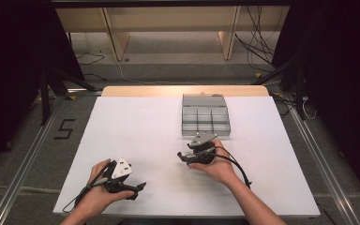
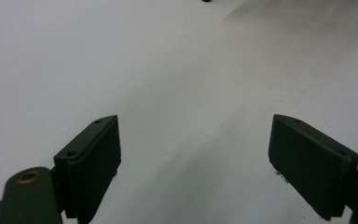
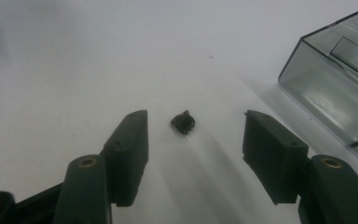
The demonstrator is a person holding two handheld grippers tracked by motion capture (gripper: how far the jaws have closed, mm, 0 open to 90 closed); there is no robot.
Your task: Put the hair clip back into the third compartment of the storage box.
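A small black part (image 3: 182, 122) lies on the white board (image 1: 136, 140), between and just ahead of the pads of my right gripper (image 3: 193, 128). The pads stand apart on either side of the part and do not touch it, so the gripper is open. In the high view the right gripper (image 1: 182, 156) sits low over the board, just in front of a clear compartment box (image 1: 205, 115). My left gripper (image 1: 139, 186) rests near the front left of the board, open (image 2: 193, 135), with bare white board between its jaws.
The clear box (image 3: 335, 79) stands close on the right in the right gripper view, its near wall beside the right-hand jaw. A tiny dark speck (image 2: 206, 1) lies at the top edge of the left gripper view. Cables trail from both grippers.
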